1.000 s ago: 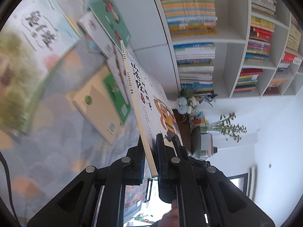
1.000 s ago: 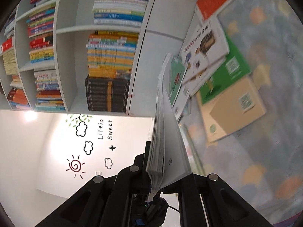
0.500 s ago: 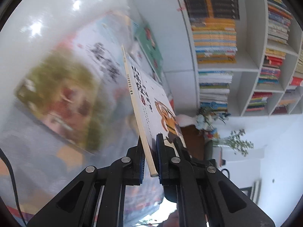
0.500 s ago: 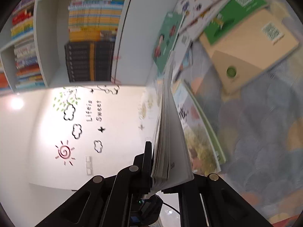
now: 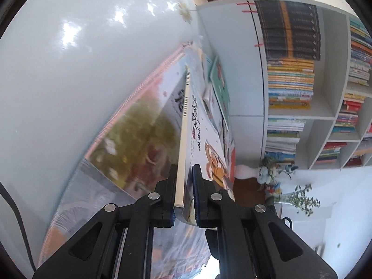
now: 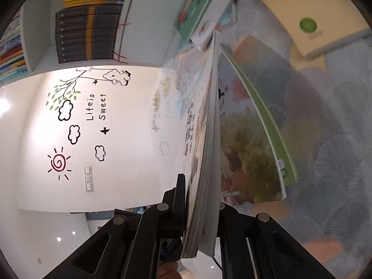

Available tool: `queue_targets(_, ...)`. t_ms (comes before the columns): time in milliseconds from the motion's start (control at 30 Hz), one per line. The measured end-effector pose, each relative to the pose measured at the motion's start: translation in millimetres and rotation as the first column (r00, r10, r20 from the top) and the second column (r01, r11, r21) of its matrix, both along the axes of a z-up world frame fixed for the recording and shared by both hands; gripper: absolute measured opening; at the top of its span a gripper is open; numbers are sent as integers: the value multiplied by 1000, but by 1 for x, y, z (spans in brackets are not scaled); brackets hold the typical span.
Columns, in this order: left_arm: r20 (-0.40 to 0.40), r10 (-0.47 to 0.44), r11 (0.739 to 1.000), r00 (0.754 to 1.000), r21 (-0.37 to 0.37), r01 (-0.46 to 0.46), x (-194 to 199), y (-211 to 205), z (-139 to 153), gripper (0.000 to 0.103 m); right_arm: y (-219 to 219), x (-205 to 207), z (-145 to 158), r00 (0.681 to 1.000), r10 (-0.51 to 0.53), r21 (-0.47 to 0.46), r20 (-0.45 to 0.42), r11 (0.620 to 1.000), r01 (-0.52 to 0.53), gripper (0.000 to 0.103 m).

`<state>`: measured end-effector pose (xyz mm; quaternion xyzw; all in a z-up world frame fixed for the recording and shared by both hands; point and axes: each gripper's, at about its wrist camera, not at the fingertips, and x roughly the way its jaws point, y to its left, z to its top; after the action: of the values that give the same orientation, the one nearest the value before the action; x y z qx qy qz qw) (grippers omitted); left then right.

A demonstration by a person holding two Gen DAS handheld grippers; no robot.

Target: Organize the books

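Note:
One thin book with a cartoon monkey on its white cover [image 5: 209, 144] is held edge-up between both grippers. My left gripper [image 5: 183, 193] is shut on its cream spine end. My right gripper [image 6: 202, 200] is shut on the fanned page edge [image 6: 210, 139] of the same book. Directly under it lies a large picture book with a leafy green cover [image 5: 134, 144] [image 6: 251, 151], flat on the patterned grey-blue cloth [image 6: 337, 162]. The held book hangs close over this one; whether they touch I cannot tell.
More books lie past the picture book: a green one [image 5: 220, 86] [image 6: 195, 7], a tan one with a round green logo [image 6: 307, 23], and small white ones [image 6: 216, 11]. A white bookshelf full of stacked books [image 5: 290, 81] [image 6: 88, 34] stands behind. A glossy white wall [image 5: 81, 69] runs alongside.
Both grippers, still shut on the monkey book, have carried it down and sideways, from above the scattered books to just over the large leafy picture book by the wall.

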<state>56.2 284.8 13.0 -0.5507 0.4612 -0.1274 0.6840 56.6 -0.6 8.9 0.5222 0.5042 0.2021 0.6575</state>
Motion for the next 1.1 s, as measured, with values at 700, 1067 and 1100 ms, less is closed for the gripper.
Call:
queue_targets(700,-15,267,890,963,386,-241,-40,37,22,102,-1,6,-28,980,74,46,-185,997,-67,103)
queue_targets(1067,-5,172,831,985,538,-142,-42,27,32,102,-84,-40,-4,994,-89,-268,-64,961,68,103)
queue_targets(1100,-15,118,831,993,549,-90,-35,20,32,102,-89,-40,10,997,-72,-392,-13,918,61,103)
